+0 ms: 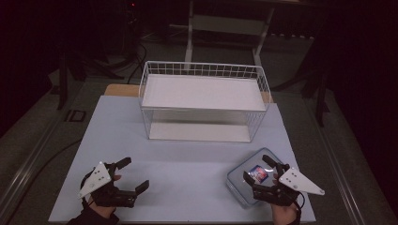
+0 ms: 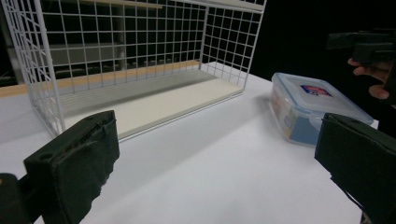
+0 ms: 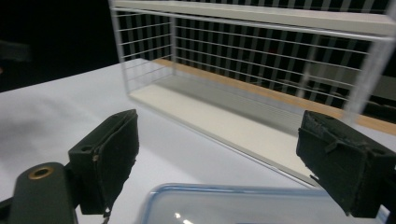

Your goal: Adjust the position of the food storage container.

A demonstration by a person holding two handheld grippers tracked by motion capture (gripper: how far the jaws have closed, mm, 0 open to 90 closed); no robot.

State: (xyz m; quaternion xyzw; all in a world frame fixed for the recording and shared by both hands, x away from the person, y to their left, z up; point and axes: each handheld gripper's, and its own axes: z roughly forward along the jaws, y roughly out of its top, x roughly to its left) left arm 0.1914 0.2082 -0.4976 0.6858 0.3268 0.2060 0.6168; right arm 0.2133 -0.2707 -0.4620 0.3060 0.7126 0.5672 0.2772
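Observation:
A clear plastic food box with a blue lid [image 1: 251,180] [image 2: 308,109] [image 3: 233,205] lies on the table's near right. My right gripper [image 1: 259,168] [image 3: 219,158] hovers just above it, jaws wide apart, with the lid's near edge showing below and between them; the pads are not pressing on it. My left gripper [image 1: 133,174] [image 2: 219,163] sits at the near left, open, with bare white table between its jaws. A white wire basket [image 1: 204,101] [image 2: 140,56] [image 3: 261,70] with a shelf on top and an open front stands at the middle back.
The white tabletop [image 1: 187,159] ends close behind my hands. Dark floor, cables and a metal frame [image 1: 225,28] lie beyond the far edge. Seen from the left gripper, the person's right hand and gripper [image 2: 373,56] hang above the box.

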